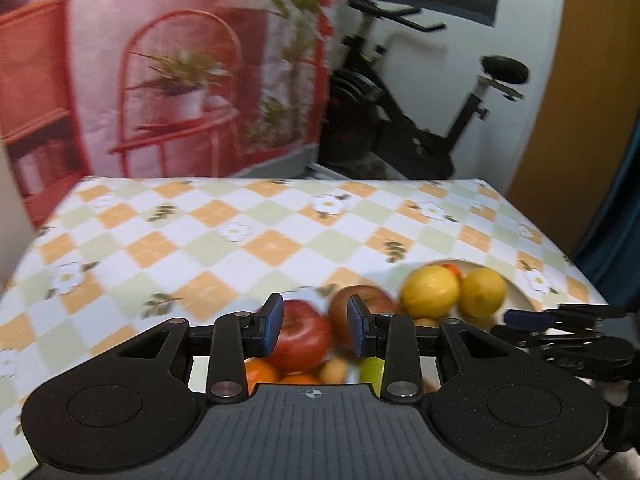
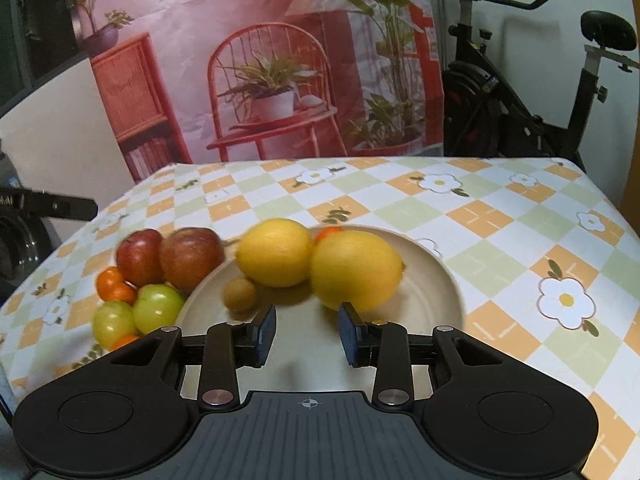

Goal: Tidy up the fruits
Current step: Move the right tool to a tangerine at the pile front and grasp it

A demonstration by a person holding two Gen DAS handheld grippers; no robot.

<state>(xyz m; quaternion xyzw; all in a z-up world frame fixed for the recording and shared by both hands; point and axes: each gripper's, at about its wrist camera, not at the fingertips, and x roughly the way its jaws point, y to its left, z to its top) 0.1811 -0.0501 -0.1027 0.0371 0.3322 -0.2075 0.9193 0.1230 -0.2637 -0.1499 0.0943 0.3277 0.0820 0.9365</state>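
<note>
A beige plate on the checked tablecloth holds two lemons, a small brown fruit and a small orange. Left of the plate, on the cloth, lie two red apples, two green fruits and small oranges. My right gripper hangs over the plate's near side, jaws a little apart and empty, just short of the nearer lemon. My left gripper hovers above the apples, jaws narrowly apart, holding nothing.
The table ends at a far edge, with a printed backdrop behind it and an exercise bike at the back right. In the left wrist view the right gripper reaches in beside the lemons.
</note>
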